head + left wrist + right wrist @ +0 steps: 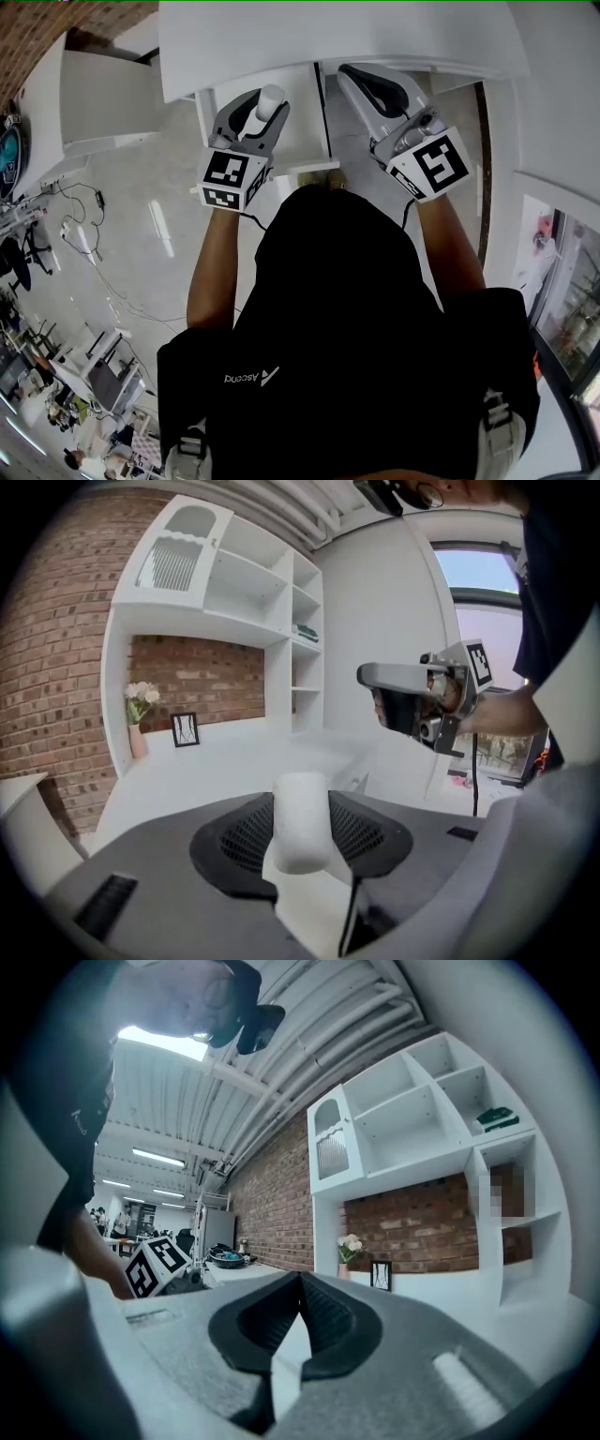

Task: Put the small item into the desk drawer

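Note:
A small white cylinder (271, 99) stands upright between the dark pads of my left gripper (255, 101), which is shut on it. In the left gripper view the cylinder (302, 819) fills the gap between the jaws of the left gripper (302, 810). It hangs over a white drawer unit (298, 131) that juts out under the white desk top (328, 37); I cannot tell whether the drawer is open. To the right, my right gripper (364, 82) is shut with nothing in it. Its tips meet in the right gripper view (299, 1283).
A white shelf unit (234, 583) stands on the desk against a brick wall, with a vase of flowers (139, 714) and a small picture frame (185, 728) in its lower bay. White floor with loose cables (84, 234) lies to my left. A window (487, 602) is at the right.

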`<state>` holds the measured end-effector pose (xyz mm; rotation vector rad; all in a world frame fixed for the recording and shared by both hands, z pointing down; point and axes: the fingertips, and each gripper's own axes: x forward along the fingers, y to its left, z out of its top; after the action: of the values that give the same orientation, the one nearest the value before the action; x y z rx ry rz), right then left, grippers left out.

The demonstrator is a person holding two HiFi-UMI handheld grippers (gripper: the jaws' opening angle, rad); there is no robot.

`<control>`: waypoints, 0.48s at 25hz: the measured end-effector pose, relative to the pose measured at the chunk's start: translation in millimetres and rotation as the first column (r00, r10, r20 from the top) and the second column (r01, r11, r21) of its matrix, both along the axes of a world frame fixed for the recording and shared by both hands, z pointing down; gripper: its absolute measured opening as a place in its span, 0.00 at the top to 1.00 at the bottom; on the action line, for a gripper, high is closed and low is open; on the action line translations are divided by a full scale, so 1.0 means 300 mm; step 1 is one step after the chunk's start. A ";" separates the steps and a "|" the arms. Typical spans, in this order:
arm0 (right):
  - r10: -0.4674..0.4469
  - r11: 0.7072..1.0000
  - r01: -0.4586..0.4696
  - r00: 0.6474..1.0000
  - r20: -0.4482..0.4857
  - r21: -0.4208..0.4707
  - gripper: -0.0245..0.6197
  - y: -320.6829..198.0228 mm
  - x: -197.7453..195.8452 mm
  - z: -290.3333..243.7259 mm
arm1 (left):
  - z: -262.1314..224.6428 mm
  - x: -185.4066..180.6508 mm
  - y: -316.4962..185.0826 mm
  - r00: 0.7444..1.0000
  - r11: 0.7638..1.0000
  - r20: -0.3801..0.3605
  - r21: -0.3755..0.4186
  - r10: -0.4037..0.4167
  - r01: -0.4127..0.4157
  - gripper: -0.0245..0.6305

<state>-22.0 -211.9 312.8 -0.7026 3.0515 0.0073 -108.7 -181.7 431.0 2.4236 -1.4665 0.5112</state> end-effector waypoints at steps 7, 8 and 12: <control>0.043 0.999 -0.044 0.998 -0.037 -0.021 0.96 -0.021 -0.014 0.044 | 0.168 -0.031 -0.029 0.999 0.988 0.030 -0.147 0.043 -0.038 0.70; 0.048 0.999 -0.049 0.998 -0.041 -0.022 0.96 -0.024 -0.013 0.050 | 0.195 -0.033 -0.033 0.998 0.985 0.035 -0.167 0.050 -0.043 0.70; 0.067 0.997 -0.069 0.996 -0.052 -0.032 0.96 -0.042 -0.008 0.081 | 0.307 -0.036 -0.060 0.996 0.967 0.041 -0.248 0.075 -0.063 0.70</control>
<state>-24.5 -224.6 337.2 -0.8207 3.0816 -0.0264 -119.4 -199.8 522.9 2.2863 -1.2568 0.7284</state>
